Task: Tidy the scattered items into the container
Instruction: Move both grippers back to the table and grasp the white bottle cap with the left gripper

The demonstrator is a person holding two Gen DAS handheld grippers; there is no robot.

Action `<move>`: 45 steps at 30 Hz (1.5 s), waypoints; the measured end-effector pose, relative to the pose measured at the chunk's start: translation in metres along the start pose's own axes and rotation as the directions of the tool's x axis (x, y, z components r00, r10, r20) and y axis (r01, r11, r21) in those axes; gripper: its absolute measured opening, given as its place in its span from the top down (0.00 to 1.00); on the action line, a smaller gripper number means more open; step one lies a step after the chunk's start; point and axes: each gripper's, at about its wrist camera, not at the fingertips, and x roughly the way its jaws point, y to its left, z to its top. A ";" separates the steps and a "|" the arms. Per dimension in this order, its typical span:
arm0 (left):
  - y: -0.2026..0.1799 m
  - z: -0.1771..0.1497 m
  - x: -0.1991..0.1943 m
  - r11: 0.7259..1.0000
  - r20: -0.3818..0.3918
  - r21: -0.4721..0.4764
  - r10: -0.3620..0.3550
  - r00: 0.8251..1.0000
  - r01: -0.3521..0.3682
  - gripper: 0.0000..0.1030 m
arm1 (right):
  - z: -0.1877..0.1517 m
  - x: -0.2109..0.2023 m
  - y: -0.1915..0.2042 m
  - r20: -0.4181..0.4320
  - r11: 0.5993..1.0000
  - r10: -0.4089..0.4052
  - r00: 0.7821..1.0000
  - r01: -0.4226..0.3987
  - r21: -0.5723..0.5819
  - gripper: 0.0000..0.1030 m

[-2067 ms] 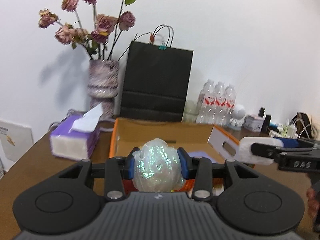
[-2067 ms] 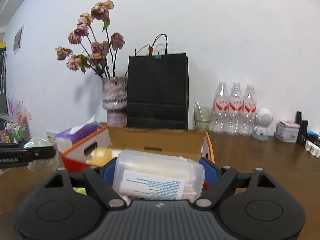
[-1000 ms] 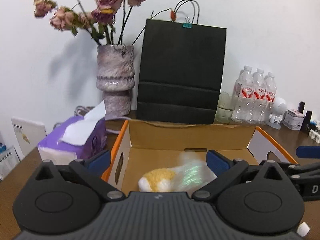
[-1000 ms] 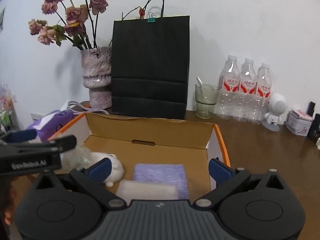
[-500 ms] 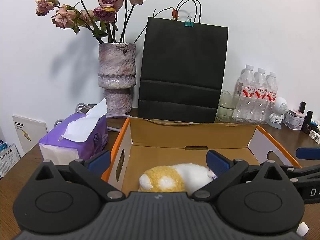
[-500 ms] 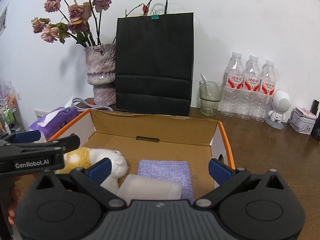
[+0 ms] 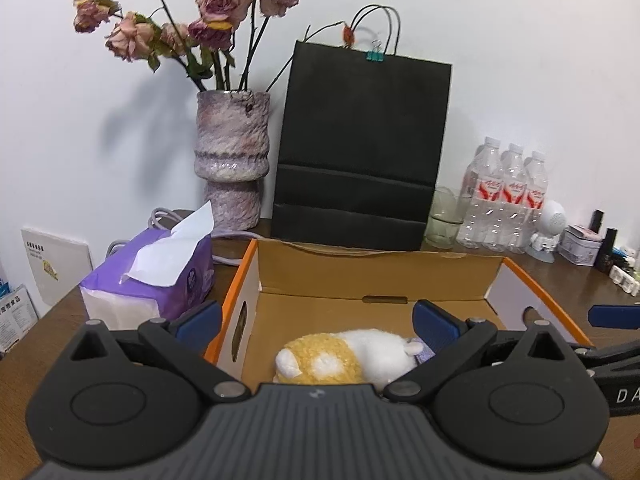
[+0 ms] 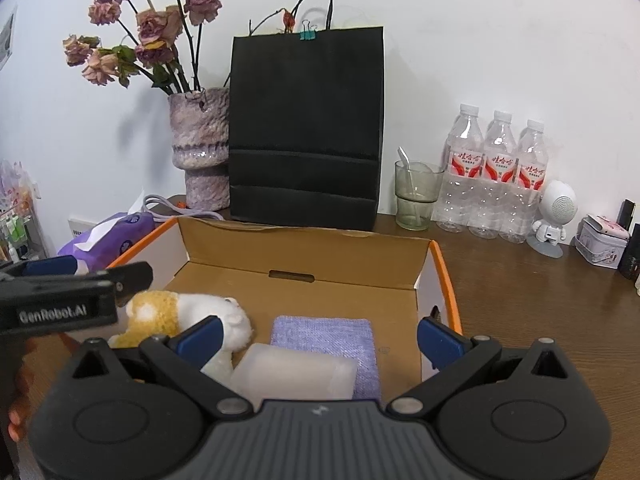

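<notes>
We hold our left gripper (image 7: 316,320) and right gripper (image 8: 318,338) with jaws spread wide, gripping nothing. Below them, the cardboard box (image 8: 304,256) holds a plush toy (image 8: 188,312), a translucent case (image 8: 296,372) and a purple cloth (image 8: 324,334). Behind stands a black paper bag (image 8: 306,128).

box (image 8: 304,258): open, orange-rimmed | plush toy (image 8: 184,314): inside, left | clear case (image 8: 294,374): overlapping purple cloth (image 8: 320,332)

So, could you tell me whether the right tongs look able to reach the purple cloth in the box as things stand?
Probably yes: the right tongs are open above the box, though the translucent container overlaps the purple cloth's near edge.
</notes>
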 end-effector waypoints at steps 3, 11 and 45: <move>0.002 -0.001 -0.012 1.000 0.008 0.025 0.004 1.000 -0.004 0.00 | -0.002 -0.013 -0.005 0.018 1.000 -0.007 1.000 0.008 -0.010 0.00; 0.028 -0.019 -0.050 0.999 0.005 0.046 0.011 1.000 -0.011 0.00 | -0.026 -0.058 -0.020 0.052 1.000 -0.018 0.998 0.019 -0.021 0.00; 0.041 -0.092 -0.044 0.988 -0.170 0.127 -0.061 0.984 0.083 0.61 | -0.117 -0.044 -0.050 -0.111 0.991 -0.132 0.985 0.134 0.014 0.39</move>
